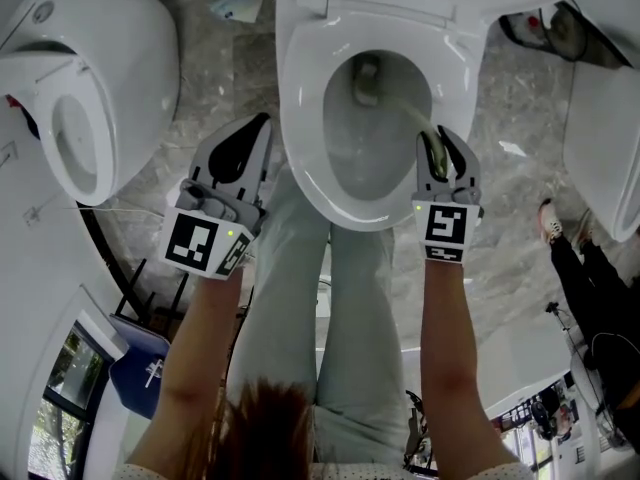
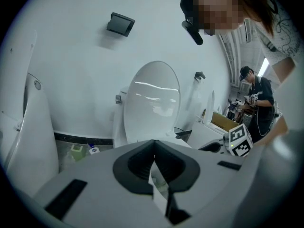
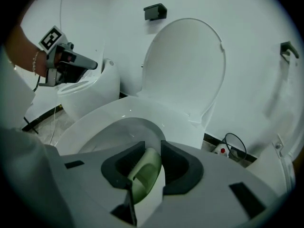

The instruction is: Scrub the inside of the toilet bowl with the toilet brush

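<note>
The white toilet bowl (image 1: 300, 138) stands open in front of me, its lid (image 3: 185, 65) raised against the wall. My right gripper (image 1: 440, 138) hovers over the bowl's right rim, shut on the pale green handle (image 3: 145, 175) of the toilet brush. The handle (image 1: 413, 116) slants up-left into the bowl, and the brush head (image 1: 367, 78) sits near the drain at the back. My left gripper (image 1: 258, 128) hangs left of the bowl, outside the rim, shut with nothing in it. In the left gripper view its jaws (image 2: 153, 144) meet, with the lid (image 2: 152, 103) behind them.
A second toilet (image 1: 90, 88) stands close on the left and another (image 1: 610, 118) on the right. A small box and bottle (image 1: 235, 3) lie on the floor at the back left. A cable with a red-buttoned device (image 3: 221, 150) lies at the wall. Another person (image 1: 590, 288) stands at the right.
</note>
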Tool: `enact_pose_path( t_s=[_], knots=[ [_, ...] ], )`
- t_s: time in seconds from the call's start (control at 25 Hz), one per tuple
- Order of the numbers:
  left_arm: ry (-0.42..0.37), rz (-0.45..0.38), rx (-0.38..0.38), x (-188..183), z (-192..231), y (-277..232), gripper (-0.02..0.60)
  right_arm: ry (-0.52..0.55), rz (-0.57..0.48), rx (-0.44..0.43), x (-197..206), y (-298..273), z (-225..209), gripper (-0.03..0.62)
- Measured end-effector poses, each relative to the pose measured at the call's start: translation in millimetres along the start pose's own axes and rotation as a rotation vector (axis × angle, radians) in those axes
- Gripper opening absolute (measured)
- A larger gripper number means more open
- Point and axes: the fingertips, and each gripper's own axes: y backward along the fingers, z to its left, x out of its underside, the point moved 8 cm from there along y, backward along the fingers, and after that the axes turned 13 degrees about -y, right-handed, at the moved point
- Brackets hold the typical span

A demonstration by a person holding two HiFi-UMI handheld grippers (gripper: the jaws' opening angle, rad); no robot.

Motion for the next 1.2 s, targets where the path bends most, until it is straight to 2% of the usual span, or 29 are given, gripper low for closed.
enact_pose_path(
  t_s=[0.4,0.56,0.88,1.2],
  knots=[
    [0.007,0.005,0.016,2,-4,0,0.003,0.312,0.009,-0.127,-10,9,11,0.11],
    [0.008,0.006,0.019,3,-3,1,0.003,0.359,0.018,-0.16,-10,17,11,0.11],
    [0.006,0.006,0.033,2,-5,4,0.003,0.224,0.041,-0.162,-5,34,1,0.11],
    [-0.001,0.009,0.056,-1,-10,2,0.003,-0.022,0.059,-0.117,16,64,-9,0.11]
  ],
)
